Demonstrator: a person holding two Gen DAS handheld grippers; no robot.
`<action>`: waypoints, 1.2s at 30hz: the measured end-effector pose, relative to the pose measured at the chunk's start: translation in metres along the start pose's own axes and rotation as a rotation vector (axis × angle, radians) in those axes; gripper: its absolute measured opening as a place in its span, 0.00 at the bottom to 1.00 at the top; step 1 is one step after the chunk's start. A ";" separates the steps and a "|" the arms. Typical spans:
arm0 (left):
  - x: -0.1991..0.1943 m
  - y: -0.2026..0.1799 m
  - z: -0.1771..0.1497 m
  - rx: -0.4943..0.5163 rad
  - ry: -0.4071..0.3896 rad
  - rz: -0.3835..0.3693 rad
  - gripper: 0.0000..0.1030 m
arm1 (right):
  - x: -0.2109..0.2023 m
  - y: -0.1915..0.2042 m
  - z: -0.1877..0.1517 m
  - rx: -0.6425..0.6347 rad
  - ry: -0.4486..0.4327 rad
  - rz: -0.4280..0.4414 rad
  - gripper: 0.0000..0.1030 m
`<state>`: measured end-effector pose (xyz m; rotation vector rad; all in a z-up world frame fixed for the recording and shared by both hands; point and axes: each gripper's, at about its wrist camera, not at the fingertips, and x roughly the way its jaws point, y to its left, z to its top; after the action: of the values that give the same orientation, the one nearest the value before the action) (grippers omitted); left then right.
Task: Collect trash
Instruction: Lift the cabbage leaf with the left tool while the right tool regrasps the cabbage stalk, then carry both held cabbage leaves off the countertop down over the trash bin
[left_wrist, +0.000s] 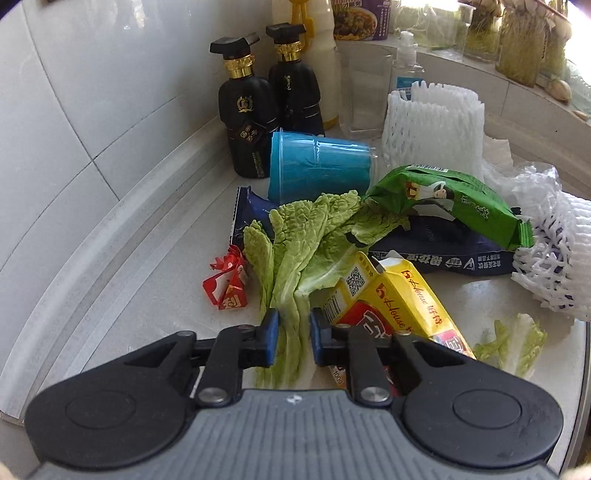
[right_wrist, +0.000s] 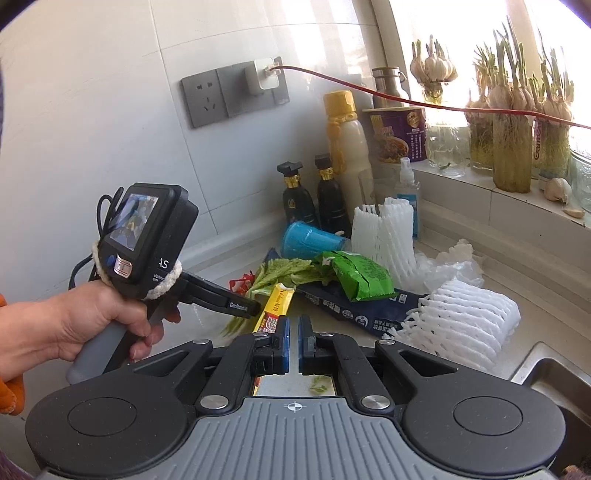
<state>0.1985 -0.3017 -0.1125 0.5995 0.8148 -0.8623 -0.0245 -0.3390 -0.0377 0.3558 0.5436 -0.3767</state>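
Trash lies in a heap on the white counter: cabbage leaves (left_wrist: 306, 243), a yellow curry box (left_wrist: 395, 299), a green snack bag (left_wrist: 454, 203), a dark blue wrapper (left_wrist: 443, 247), a red candy wrapper (left_wrist: 227, 284), a tipped blue cup (left_wrist: 317, 166) and white foam nets (left_wrist: 432, 125). My left gripper (left_wrist: 292, 332) has its jaws either side of the cabbage stalk, narrowly apart. My right gripper (right_wrist: 293, 338) hangs above the counter, nearly closed on nothing. It sees the left gripper's body (right_wrist: 147, 236), held in a hand, reaching to the cabbage (right_wrist: 280, 269) and yellow box (right_wrist: 275, 306).
Two black bottles (left_wrist: 251, 118), a white bottle (left_wrist: 321, 66), a clear glass (left_wrist: 365, 96) and a spray bottle (left_wrist: 406, 62) stand against the tiled wall. Garlic jars (right_wrist: 513, 147) line the sill. A red cable (right_wrist: 406, 101) crosses above. A sink edge (right_wrist: 546, 373) lies at right.
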 end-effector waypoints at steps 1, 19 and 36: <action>0.001 0.001 0.001 -0.008 0.001 0.005 0.12 | 0.002 -0.003 -0.002 0.008 0.015 -0.016 0.06; -0.040 0.024 -0.005 -0.181 -0.144 -0.014 0.07 | 0.072 -0.056 -0.035 0.274 0.217 -0.054 0.41; -0.102 0.042 -0.015 -0.261 -0.260 -0.018 0.07 | 0.024 -0.034 -0.008 0.263 0.044 -0.041 0.04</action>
<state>0.1882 -0.2258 -0.0320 0.2446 0.6820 -0.8147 -0.0235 -0.3713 -0.0657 0.6084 0.5459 -0.4827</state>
